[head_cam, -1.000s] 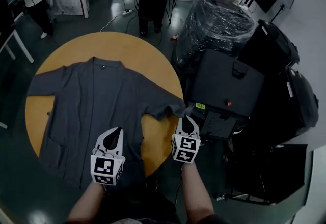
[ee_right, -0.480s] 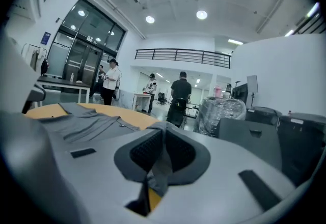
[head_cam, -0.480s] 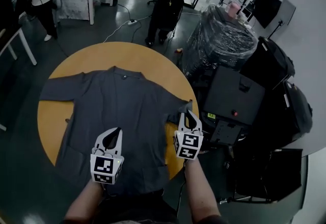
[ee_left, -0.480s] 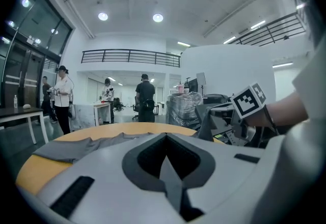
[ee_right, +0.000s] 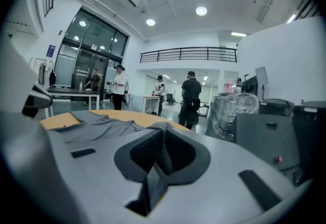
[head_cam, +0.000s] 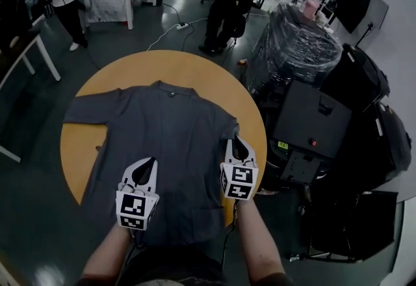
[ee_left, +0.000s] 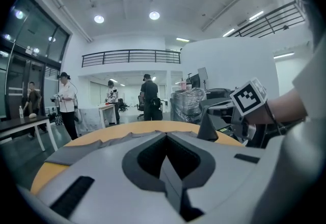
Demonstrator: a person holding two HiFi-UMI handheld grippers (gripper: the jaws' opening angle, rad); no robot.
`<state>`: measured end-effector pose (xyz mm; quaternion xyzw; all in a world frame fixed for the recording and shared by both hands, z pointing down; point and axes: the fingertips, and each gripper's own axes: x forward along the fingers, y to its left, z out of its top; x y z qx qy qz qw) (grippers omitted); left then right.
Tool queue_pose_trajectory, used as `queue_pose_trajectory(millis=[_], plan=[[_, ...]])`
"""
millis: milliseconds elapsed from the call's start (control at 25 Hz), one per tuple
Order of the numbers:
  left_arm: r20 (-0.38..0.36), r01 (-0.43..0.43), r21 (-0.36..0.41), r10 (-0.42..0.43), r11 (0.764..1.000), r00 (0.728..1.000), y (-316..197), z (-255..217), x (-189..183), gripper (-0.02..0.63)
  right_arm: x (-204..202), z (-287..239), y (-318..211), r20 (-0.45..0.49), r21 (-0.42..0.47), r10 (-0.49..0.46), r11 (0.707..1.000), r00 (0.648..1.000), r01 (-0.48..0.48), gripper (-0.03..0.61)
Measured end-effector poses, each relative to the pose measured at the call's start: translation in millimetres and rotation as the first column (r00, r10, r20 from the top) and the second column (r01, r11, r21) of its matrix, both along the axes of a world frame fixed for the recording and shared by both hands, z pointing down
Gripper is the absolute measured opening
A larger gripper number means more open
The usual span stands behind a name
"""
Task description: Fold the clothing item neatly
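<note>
Presently: dark grey cardigan [head_cam: 162,142], spread flat, collar far, on round yellow desk [head_cam: 78,148]; right gripper [head_cam: 238,142] pinches its sleeve, left gripper [head_cam: 148,162] closed, seemingly on lower cloth.

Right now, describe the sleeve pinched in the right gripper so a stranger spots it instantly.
Start at the round yellow table; a grey cardigan lies spread across it. The sleeve is at the table's right edge, its end bunched in the right gripper, while the other sleeve stretches flat to the left.
</note>
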<state>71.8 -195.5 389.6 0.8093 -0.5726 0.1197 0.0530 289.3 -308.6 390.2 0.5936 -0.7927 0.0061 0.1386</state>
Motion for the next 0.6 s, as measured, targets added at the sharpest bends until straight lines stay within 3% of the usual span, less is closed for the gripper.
queue_pose_trajectory(millis=[200,600], plan=[[0.053,0.069,0.011,-0.069,0.998,0.996,5.9,-9.9,-13.0,0.008,-14.4,-0.2,-10.7,0.016,0.004,-0.061,0.998,0.998,0.061,0.013],[0.078,0.202,0.044,-0.205,0.978,0.976,6.9,-32.1,-74.4,0.008,-58.6,-35.1,-40.2,0.011,0.055,-0.123,0.991,0.992,0.122,0.013]])
